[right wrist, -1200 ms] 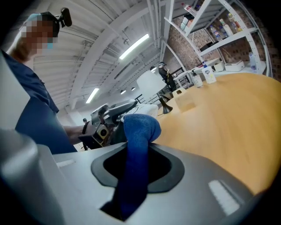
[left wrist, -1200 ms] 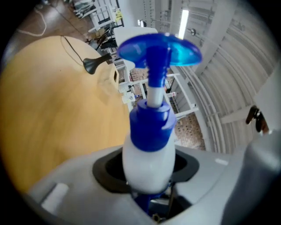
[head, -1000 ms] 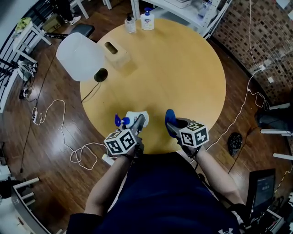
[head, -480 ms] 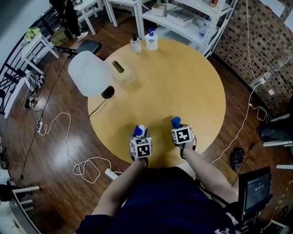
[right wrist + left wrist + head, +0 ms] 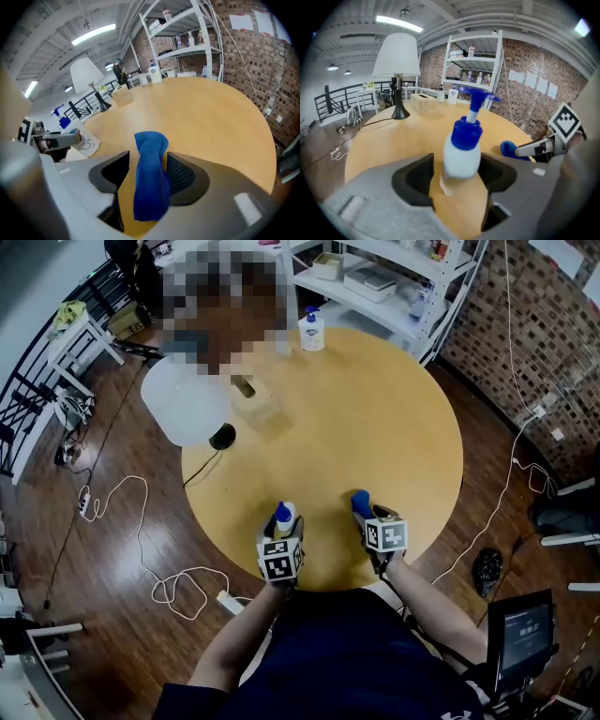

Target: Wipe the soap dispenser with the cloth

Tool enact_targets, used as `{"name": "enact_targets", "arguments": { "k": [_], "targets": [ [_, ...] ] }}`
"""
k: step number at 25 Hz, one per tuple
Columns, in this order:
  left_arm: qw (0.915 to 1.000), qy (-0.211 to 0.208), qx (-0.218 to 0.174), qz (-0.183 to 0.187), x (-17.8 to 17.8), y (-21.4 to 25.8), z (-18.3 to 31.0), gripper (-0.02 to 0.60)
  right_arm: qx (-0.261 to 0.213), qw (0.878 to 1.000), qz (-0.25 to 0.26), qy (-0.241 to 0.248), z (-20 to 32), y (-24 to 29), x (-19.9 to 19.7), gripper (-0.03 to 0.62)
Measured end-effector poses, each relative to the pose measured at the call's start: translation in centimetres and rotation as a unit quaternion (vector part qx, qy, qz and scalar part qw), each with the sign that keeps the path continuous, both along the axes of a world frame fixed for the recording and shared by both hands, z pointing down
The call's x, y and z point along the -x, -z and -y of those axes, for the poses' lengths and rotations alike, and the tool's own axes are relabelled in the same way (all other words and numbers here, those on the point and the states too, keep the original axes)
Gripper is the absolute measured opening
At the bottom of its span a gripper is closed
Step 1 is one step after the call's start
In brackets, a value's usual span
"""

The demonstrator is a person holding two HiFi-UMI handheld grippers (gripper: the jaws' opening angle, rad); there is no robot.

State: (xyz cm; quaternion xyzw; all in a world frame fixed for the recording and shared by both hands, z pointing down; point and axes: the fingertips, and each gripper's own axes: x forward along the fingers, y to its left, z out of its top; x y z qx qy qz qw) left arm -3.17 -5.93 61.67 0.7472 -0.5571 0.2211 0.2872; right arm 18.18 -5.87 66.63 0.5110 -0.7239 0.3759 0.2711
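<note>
Soap dispenser (image 5: 461,150): it is standing upright on the round table (image 5: 375,409), close to the near edge, between the jaws of the left gripper (image 5: 457,177).
Left gripper: its jaws have just been opening. Bare wood is showing between one pad and the bottle, so nothing is clamping it.
Cloth (image 5: 151,178): it is lying bunched between the jaws of the right gripper (image 5: 147,177), leaning on one pad.
Right gripper: its jaws have just been opening too and are standing wide, so they are not pinching the cloth.
Risk, bottle: wiping now is likely pushing the unheld, top-heavy bottle over or off the near edge, because nothing is bracing it.
Risk, cloth: lifting now is probably leaving the cloth behind, since the pads are not biting on it.
Risk, pump: a jaw pulling back carelessly is liable to be catching the blue nozzle and tipping the bottle.
Risk, surroundings: the lamp (image 5: 186,409) is standing well apart and seems to be posing no hazard.
</note>
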Motion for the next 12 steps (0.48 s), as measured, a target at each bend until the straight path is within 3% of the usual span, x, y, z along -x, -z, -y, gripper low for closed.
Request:
{"name": "enact_targets", "arguments": {
  "k": [3,6,7,10,12],
  "targets": [
    [1.0,0.0,0.0,-0.007,0.9,0.8,-3.8,0.287,-0.045,0.998,0.052,-0.016,-1.5,3.2,-1.3,0.224],
    [0.9991,0.027,0.027,-0.014,2.8,1.1,-8.6,0.261,-0.057,0.985,0.16,-0.041,-5.1,5.2,-1.6,0.048],
    [0.9984,0.044,0.031,-0.015,3.6,1.6,-10.0,0.231,-0.058,0.979,0.188,-0.043,-6.6,5.8,-1.4,0.024],
    [0.9936,0.11,0.018,-0.018,5.5,3.6,-12.8,0.161,-0.048,0.974,0.22,-0.019,-10.7,6.5,-1.0,0.014],
    [0.9908,0.133,0.002,-0.026,5.5,4.8,-13.3,0.149,-0.029,0.973,0.228,-0.009,-13.1,5.8,-1.0,0.014]
  ]
}}
